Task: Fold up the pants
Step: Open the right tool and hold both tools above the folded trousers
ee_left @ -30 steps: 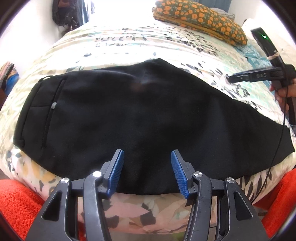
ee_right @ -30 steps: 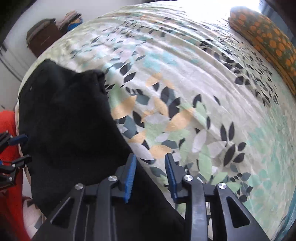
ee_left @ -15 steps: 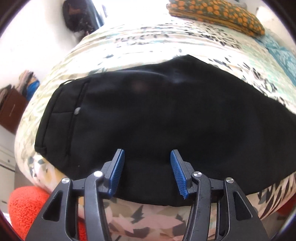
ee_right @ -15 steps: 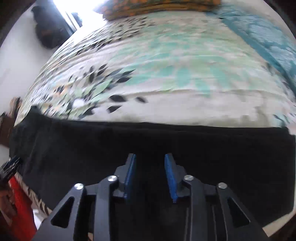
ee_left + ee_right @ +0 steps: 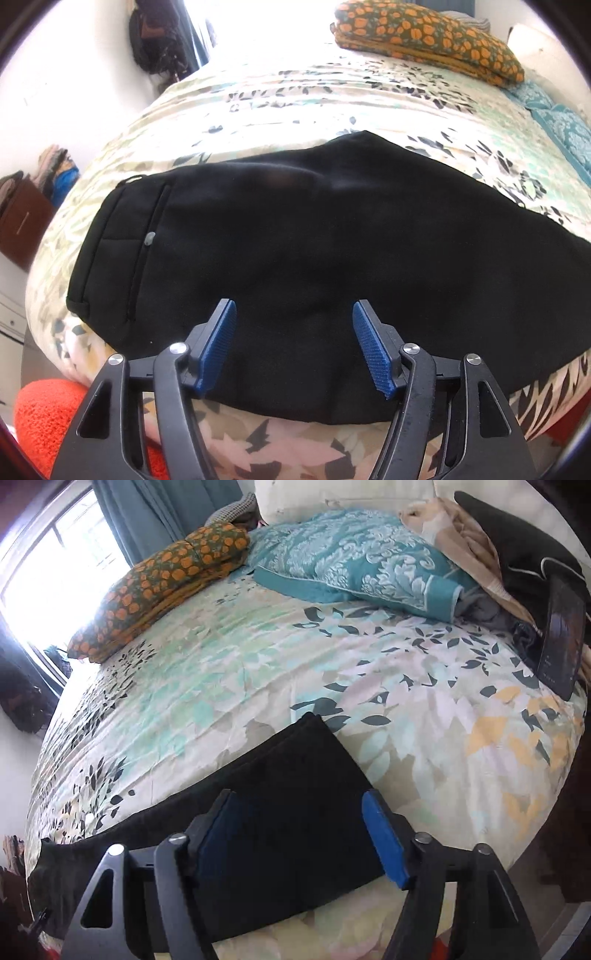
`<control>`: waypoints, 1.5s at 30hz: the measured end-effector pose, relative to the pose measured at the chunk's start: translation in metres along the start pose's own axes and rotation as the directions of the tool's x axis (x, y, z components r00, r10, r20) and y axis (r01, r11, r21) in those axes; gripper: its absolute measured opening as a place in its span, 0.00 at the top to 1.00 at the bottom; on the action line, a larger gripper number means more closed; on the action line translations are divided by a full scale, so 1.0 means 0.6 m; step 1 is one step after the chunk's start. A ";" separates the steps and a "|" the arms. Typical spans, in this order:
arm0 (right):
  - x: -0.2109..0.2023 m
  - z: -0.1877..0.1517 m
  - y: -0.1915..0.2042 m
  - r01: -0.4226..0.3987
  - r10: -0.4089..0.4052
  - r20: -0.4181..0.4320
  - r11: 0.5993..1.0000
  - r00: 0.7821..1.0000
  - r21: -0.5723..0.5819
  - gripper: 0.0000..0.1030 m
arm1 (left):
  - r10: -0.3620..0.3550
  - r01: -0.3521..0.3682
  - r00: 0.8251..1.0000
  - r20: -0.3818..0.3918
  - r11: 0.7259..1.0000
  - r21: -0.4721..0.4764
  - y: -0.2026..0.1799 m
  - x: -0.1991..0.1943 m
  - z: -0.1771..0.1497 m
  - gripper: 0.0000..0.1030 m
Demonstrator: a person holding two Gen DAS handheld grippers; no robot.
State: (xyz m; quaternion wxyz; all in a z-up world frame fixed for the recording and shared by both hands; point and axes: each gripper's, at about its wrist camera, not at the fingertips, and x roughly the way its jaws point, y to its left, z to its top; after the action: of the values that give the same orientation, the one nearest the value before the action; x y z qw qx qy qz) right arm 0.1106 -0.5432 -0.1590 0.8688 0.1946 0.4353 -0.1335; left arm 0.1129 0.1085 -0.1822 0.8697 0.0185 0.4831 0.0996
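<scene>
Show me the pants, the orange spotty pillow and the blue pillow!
pants [image 5: 332,240]: left wrist view, middle of the black cloth.
orange pillow [image 5: 162,587]: right wrist view, middle of its top.
blue pillow [image 5: 362,559]: right wrist view, middle of its patterned face.

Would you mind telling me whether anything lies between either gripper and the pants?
Nothing visible does. The left gripper hangs open over the near edge of the black pants, and the right gripper is open over the leg end on the bedsheet.

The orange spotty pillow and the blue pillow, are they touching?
Touching: the right wrist view shows the orange pillow's end pressed against the blue pillow's corner, no gap.
</scene>
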 end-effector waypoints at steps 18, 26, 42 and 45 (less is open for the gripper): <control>0.117 0.157 -0.029 -0.039 -0.081 -0.281 0.917 0.956 -0.397 0.44 | 0.023 -0.027 0.999 -0.040 0.994 -0.102 0.018 0.010 -0.014 0.32; 0.168 0.133 0.018 0.045 -0.178 -0.200 0.846 0.963 -0.532 0.88 | 0.064 -0.067 0.997 -0.045 0.996 -0.052 0.009 0.007 -0.021 0.32; 0.060 0.081 0.045 0.112 -0.118 -0.004 0.948 0.993 -0.298 0.24 | 0.050 -0.050 0.999 0.013 0.999 -0.008 -0.004 0.001 -0.011 0.31; 0.021 -0.004 0.121 -0.014 0.004 -0.032 0.950 0.999 -0.312 0.15 | 0.066 -0.066 0.998 -0.003 0.997 -0.036 0.008 0.017 0.002 0.31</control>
State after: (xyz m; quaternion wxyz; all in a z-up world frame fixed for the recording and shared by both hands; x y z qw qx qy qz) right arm 0.1452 -0.4785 -0.1543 0.8823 0.0590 0.4635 -0.0563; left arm 0.1181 0.1154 -0.1895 0.8657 0.0188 0.4810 0.1371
